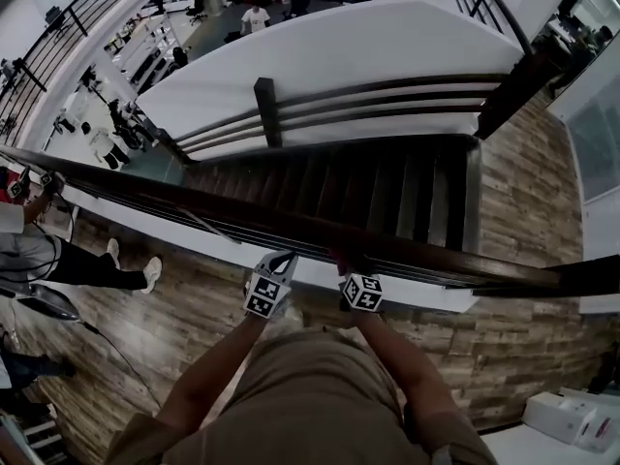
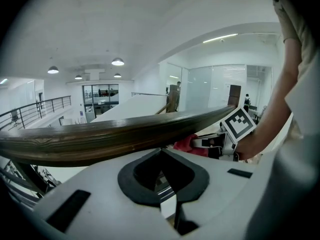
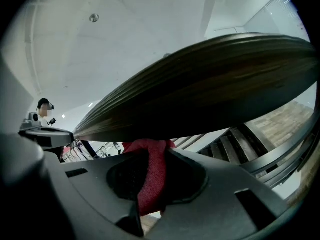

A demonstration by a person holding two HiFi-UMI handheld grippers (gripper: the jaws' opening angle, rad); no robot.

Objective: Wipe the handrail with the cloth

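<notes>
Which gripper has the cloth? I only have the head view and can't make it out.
Observer: The right gripper. Its view shows a red cloth clamped between its fingers.
Operator: Is it on the rail?
Observer: It looks so. In that view the cloth's top bunches against the lower edge of the handrail.
Operator: And the left one?
Observer: The left gripper has its fingers together with nothing between them. The handrail runs just above and beyond its tips; I can't tell if they touch.
</notes>
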